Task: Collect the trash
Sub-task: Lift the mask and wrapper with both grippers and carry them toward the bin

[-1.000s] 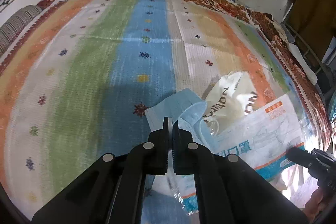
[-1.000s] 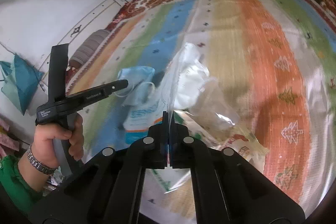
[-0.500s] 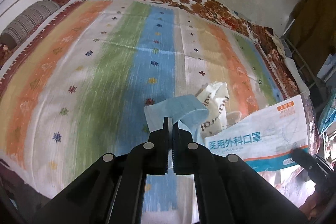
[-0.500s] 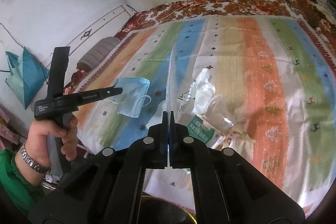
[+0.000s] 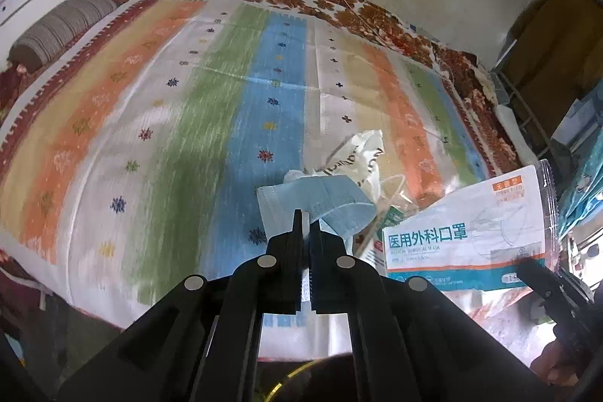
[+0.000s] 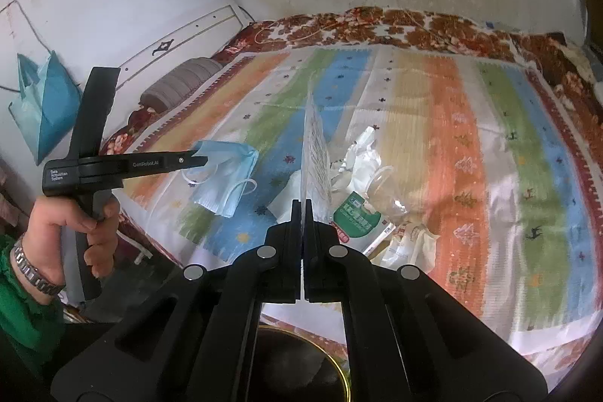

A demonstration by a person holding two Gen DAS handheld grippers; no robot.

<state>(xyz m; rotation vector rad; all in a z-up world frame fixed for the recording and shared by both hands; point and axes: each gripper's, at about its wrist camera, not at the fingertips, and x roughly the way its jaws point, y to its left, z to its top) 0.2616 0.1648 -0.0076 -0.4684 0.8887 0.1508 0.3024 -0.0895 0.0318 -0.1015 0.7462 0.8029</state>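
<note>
- The mask packet (image 5: 465, 243) reads "医用外科口罩" in big blue characters, "MEDICAL SURGICAL MASK" underneath.
- The left gripper (image 6: 201, 161) shows "GenRobot.AI" along its arm and "Data Acquisition System" on its body.

Home bedroom, striped bedspread (image 5: 211, 123) on a bed, bolster pillow (image 6: 181, 86), white headboard (image 6: 177, 42)

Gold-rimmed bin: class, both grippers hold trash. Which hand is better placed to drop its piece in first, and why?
Right, probably. The right gripper, shut on the mask packet, has the bin showing wide beneath it; under the left gripper, holding the blue mask, only a sliver of rim appears.
</note>
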